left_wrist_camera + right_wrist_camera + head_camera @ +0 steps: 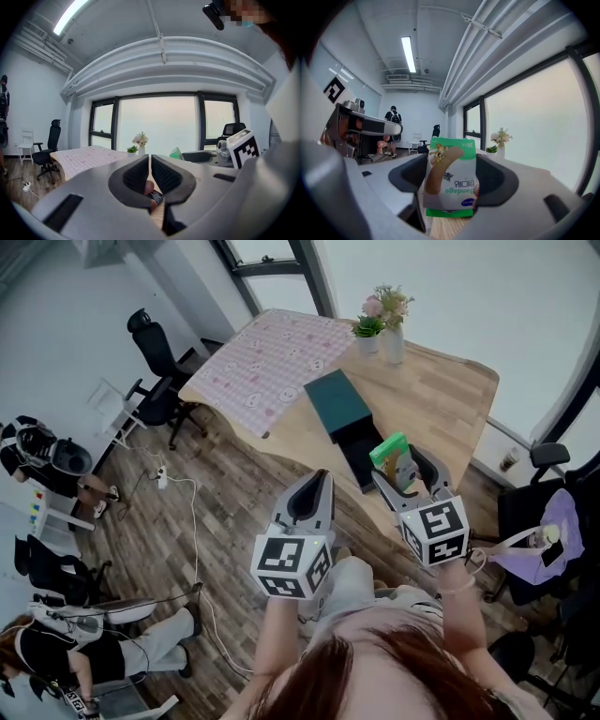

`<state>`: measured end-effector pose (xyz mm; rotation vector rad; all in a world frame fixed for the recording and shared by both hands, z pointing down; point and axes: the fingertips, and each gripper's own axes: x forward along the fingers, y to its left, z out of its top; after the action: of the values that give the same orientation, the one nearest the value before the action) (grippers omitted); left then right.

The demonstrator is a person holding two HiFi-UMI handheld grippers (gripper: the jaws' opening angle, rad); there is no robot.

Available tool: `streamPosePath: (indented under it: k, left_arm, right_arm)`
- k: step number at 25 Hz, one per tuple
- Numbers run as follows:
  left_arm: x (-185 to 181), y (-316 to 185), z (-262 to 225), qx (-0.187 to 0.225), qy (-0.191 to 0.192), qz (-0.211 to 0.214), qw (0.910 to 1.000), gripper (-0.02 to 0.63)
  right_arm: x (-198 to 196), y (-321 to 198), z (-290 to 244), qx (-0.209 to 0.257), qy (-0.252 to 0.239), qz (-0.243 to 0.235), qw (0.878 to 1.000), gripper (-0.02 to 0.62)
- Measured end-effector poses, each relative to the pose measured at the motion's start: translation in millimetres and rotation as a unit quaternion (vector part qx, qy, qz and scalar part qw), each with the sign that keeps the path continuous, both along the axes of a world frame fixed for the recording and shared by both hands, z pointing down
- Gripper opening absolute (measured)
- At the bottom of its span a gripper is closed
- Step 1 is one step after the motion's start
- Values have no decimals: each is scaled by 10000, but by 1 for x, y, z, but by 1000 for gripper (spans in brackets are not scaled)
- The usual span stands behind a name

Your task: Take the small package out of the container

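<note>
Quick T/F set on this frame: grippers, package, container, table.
1. The right gripper is closed on the small package. True.
2. The left gripper's fingers stand wide apart. False: the left gripper is shut, with nothing between its fingers.
3. The small package lies inside the container. False: the right gripper holds it up, out of the container.
4. A vase of flowers stands on the table. True.
</note>
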<state>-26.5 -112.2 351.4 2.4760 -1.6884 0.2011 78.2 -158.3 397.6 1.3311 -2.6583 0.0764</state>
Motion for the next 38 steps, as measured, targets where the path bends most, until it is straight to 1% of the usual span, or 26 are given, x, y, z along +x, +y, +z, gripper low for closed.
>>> streamPosePath:
  k: [10, 17, 23, 27, 31, 38]
  left_arm:
    - [-8, -4, -2, 0, -53, 63, 10000, 20]
    - [-19, -8, -4, 12, -90, 235, 9997, 20]
    - [-33, -13, -13, 40, -37, 338, 9994, 20]
    - [-46, -20, -16, 48, -96, 286, 9995, 20]
    - [-56, -23, -23, 90, -58, 260, 9996, 20]
    - [-60, -30, -28, 206, -89, 170, 9996, 20]
  right_arm:
    - [-2, 3, -21, 320, -97, 164, 9993, 322]
    - [-9, 3, -31, 417, -153, 389, 9983, 322]
    - [-18, 4, -43, 475, -155, 573, 9971, 322]
    - [-24, 1, -52, 492, -193, 650, 9965, 322]
    - [-30, 2, -66, 585, -234, 629, 9960, 322]
    - [-30, -3, -79, 690, -216, 661, 9952, 322]
